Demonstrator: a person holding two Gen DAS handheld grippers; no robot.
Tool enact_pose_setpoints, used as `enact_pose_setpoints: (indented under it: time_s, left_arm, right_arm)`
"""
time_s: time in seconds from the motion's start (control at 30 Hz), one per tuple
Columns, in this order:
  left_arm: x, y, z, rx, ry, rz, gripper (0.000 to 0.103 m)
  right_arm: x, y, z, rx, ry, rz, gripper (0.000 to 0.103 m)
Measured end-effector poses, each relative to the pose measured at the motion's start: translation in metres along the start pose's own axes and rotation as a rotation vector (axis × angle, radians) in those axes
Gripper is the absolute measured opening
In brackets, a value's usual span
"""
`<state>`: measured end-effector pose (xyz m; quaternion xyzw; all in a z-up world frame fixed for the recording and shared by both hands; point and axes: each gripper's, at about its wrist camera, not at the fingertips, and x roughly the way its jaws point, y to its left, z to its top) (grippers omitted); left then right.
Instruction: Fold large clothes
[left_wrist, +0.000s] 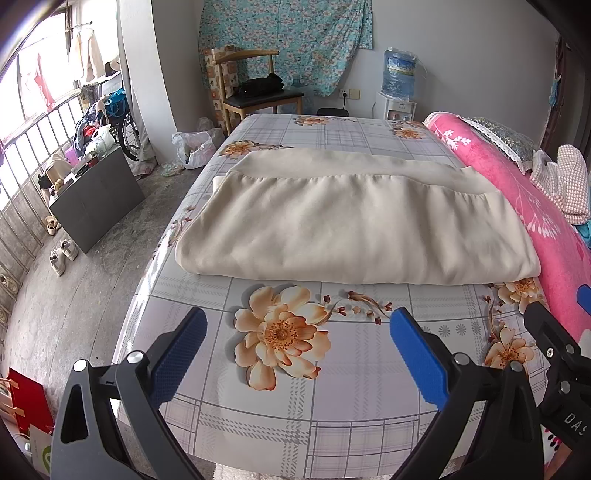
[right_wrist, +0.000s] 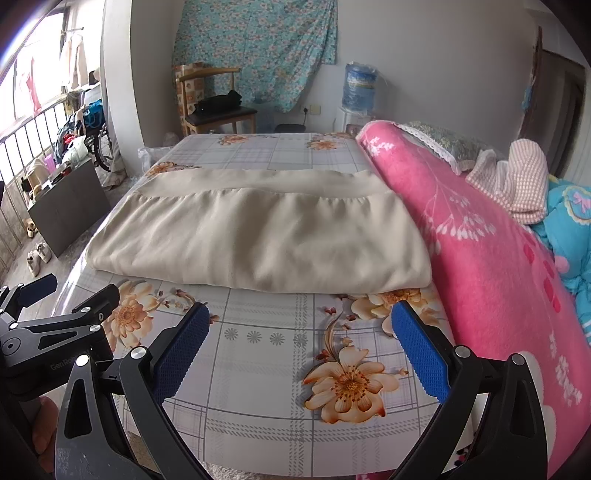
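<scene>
Folded cream garment (left_wrist: 351, 225) on bed (left_wrist: 332, 424), ahead of both; left hand-held gripper (left_wrist: 297, 354) wide, empty; right hand-held gripper (right_wrist: 301, 350) likewise.

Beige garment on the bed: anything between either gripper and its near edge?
Nothing visible. Only bare flowered sheet lies between the open left gripper, the open right gripper and the folded beige garment. The pink blanket lies alongside, right.
</scene>
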<state>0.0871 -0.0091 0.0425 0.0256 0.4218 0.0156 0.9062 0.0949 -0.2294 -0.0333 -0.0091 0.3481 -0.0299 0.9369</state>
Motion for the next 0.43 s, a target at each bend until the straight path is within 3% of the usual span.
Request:
enact_pose_setpoints:
  time_s: [0.43]
  left_arm:
    - [-0.0002, -0.0010, 0.0001, -0.001, 0.000, 0.002, 0.098]
  right_arm:
    - [-0.0012, 0.0000, 0.0003, 0.006, 0.001, -0.001, 0.095]
